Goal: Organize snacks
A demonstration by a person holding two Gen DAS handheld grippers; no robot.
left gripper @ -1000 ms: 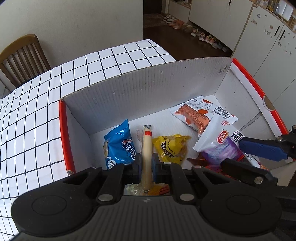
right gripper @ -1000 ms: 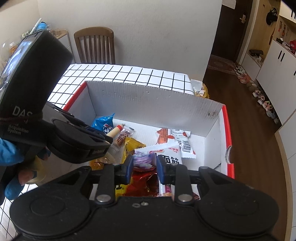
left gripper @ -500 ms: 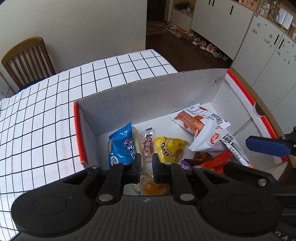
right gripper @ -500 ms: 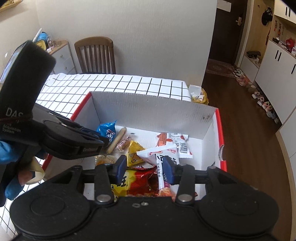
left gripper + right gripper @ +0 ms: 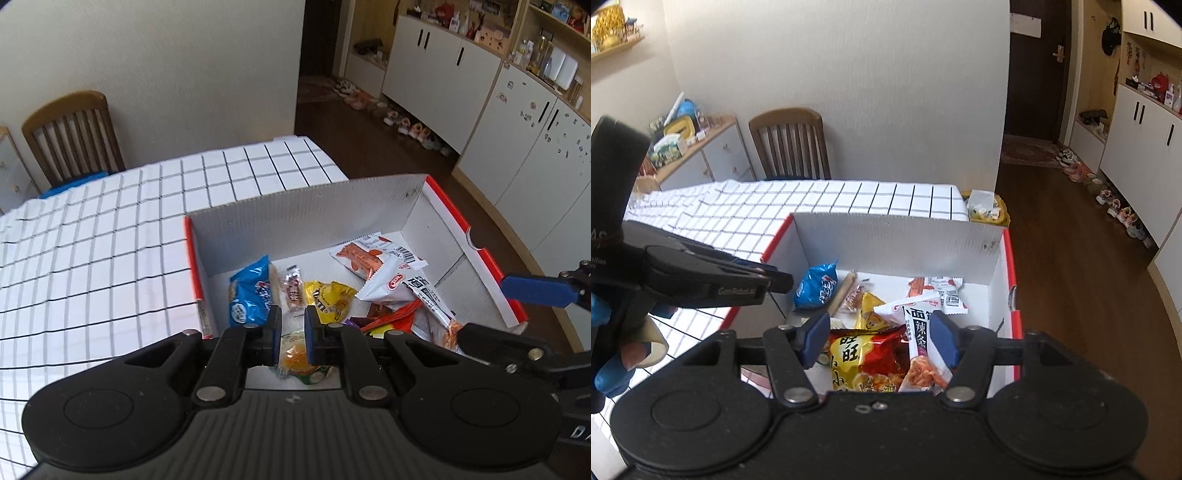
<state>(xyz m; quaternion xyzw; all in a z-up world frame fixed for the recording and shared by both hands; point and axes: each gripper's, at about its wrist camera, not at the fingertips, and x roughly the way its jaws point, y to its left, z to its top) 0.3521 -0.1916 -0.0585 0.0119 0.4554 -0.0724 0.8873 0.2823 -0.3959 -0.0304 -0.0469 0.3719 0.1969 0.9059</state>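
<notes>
1. Far left, the tabletop (image 5: pixel 92 251) wears a white cloth with a black grid; it looks soft and slightly rumpled.
2. The left gripper (image 5: pixel 292 334) hangs above the box's near left corner, its blue pads a narrow gap apart and clamping nothing.
3. The box (image 5: pixel 306 218) is white corrugated cardboard with red edges, stiff and open-topped; every snack lies inside it.
4. Along its left side lie a puffy blue packet (image 5: pixel 249 291), a slim sausage stick (image 5: pixel 843 291) and a crinkled yellow bag (image 5: pixel 330 301).
5. Further right, a glossy white pouch (image 5: pixel 395 284) overlaps an orange-printed one (image 5: pixel 364 254).
6. The right gripper (image 5: pixel 880 339) is spread wide and empty over a red-and-yellow bag (image 5: pixel 866 356).
7. These packets look light, slippery and crushable; I'd pinch a flat sealed edge rather than the air-filled middle.
</notes>
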